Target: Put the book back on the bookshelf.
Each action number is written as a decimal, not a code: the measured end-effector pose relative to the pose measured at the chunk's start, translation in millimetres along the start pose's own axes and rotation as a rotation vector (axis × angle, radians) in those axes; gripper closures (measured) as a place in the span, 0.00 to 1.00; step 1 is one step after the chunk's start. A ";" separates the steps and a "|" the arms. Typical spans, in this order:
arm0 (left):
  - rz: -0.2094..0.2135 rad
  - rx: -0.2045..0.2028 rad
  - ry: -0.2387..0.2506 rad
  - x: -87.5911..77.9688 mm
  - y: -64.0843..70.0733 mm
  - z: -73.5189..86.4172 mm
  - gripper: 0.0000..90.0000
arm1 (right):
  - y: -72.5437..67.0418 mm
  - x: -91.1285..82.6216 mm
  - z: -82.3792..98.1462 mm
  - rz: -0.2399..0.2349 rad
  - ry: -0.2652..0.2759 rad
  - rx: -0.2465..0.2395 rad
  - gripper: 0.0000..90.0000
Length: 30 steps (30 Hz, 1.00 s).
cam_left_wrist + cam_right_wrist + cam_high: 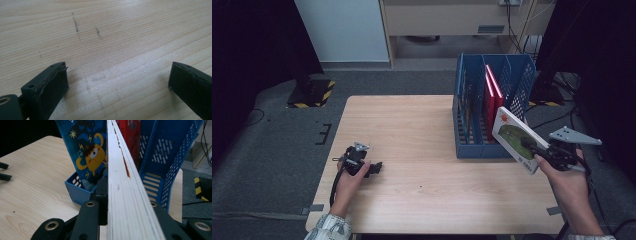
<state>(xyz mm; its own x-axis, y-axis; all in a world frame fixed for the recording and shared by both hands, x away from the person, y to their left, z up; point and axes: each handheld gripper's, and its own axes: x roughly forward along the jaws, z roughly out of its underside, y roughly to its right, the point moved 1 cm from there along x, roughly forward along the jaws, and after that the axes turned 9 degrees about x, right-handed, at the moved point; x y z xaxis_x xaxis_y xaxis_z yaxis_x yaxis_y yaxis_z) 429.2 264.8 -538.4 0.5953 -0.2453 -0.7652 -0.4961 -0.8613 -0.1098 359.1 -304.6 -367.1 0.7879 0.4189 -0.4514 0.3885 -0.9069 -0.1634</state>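
- While the right tongs (537,150) gripped a thin white-covered picture book with a green patch and an orange sun on its front (516,139), the book hung tilted in the air just beside the near right corner of the blue perforated plastic file rack (472,145).
- In the right gripper view the book's white page edge (125,195) ran up between the two black jaws, which pressed on both its faces.
- The rack stood on the pale wooden surface (422,150) at its far right, holding two upright red books (492,97) and a blue book with a yellow one-eyed monster on its cover (90,155).
- The left tongs (374,167) rested low on the surface near its left edge, jaws spread wide with bare wood between them.
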 end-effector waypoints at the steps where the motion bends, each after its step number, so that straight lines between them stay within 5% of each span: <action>1: -0.001 0.000 0.001 0.1 0.1 0.1 0.02 | 1.0 -0.6 -0.1 0.002 0.001 -0.002 0.84; 20: -0.006 -0.005 0.011 0.4 0.7 0.9 0.01 | 17.5 -4.6 -4.0 0.071 0.011 0.037 0.84; 30: -0.006 -0.005 0.014 0.4 0.7 1.2 0.01 | 29.9 11.2 -17.1 0.143 -0.001 0.052 0.84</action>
<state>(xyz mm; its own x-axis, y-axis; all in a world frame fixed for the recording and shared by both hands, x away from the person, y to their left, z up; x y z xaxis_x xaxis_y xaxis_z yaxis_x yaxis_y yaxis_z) 428.3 264.6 -539.6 0.6067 -0.2466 -0.7557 -0.4895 -0.8649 -0.1107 387.7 -326.3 -362.0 0.8327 0.2854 -0.4745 0.2474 -0.9584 -0.1424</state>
